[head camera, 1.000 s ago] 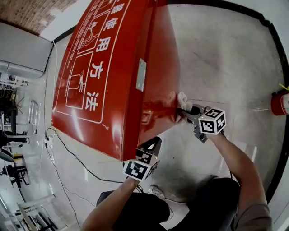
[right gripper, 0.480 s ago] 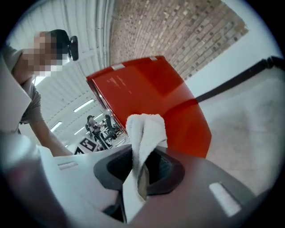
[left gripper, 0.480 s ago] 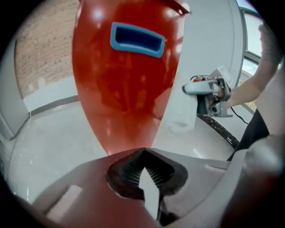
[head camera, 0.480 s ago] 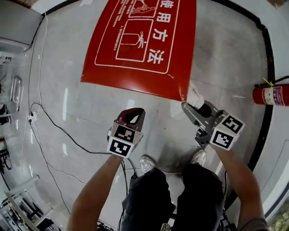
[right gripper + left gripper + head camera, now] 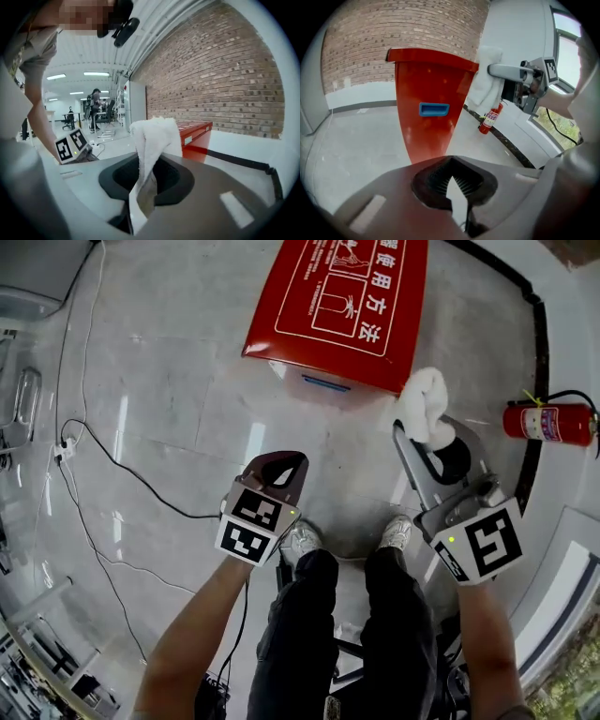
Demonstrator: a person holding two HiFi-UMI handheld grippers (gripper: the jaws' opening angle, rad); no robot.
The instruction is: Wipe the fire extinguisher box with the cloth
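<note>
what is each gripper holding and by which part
The right gripper pinches the white cloth by one end, and the rest stands free beyond the jaws. The left gripper holds nothing, its jaws together.

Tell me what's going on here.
A person stands in front of a red fire extinguisher box on the floor, with a gripper in each hand. The right gripper is shut on a white cloth. The left gripper is shut and empty. Neither touches the box, so no wiping is under way. A red fire extinguisher stands off to the right.
</note>
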